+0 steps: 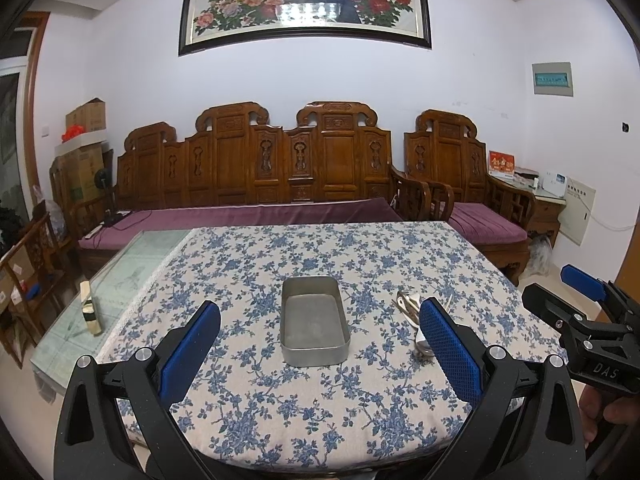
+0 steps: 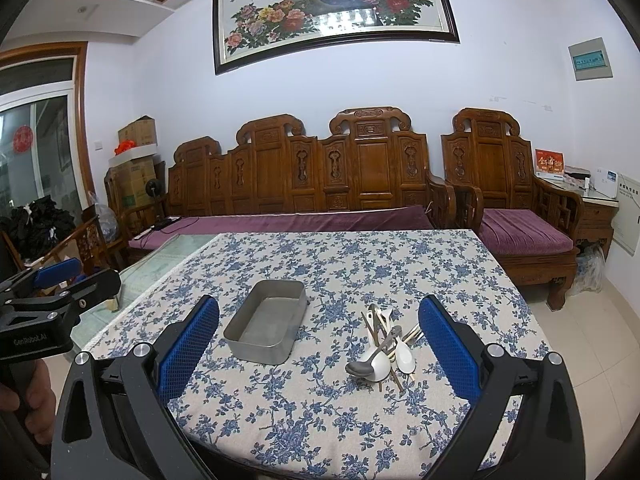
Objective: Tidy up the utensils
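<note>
Fingers [image 2: 448, 344] wide, tin [image 2: 266, 330] bare

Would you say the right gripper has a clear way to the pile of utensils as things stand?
Probably yes: the right gripper is open and empty, the utensil pile lies just ahead between its fingers, and the metal tray stands off to the left.

tin [image 2: 264, 326] ahead of jaws: dull matt metal | tablecloth [image 2: 360, 264] beneath: printed woven cloth | spoons [image 2: 380, 360] between right jaws: glossy white, one grey metal | pads [image 2: 188, 352]: textured blue
</note>
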`<state>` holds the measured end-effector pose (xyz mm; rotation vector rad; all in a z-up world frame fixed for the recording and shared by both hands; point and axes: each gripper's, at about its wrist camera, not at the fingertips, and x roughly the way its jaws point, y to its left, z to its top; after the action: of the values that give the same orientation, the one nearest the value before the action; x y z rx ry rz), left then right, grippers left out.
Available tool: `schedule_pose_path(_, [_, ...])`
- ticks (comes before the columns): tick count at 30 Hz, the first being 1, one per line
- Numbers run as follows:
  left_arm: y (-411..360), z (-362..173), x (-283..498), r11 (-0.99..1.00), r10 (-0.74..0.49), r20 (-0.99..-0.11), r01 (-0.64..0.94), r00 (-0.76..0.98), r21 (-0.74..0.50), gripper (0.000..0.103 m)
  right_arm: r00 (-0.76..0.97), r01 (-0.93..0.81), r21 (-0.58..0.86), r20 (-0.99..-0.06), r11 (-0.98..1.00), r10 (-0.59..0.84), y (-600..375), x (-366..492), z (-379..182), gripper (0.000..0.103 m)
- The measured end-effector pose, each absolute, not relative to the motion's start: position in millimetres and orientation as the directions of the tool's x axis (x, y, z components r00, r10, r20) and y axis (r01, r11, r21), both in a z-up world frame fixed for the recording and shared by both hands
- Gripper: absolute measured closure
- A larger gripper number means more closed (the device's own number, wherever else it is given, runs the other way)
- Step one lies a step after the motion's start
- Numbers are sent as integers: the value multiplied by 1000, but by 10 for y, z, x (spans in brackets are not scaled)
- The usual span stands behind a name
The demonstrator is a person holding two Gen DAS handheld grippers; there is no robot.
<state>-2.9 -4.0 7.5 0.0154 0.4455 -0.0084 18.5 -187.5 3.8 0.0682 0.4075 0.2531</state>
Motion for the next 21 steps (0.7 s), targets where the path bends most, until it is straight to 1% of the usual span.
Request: schedule_pose_path(21, [-56,108,-53,1000,-10,-427,20,904,18,6,887,-230,118,-383,966,258,-1890,183,40,3])
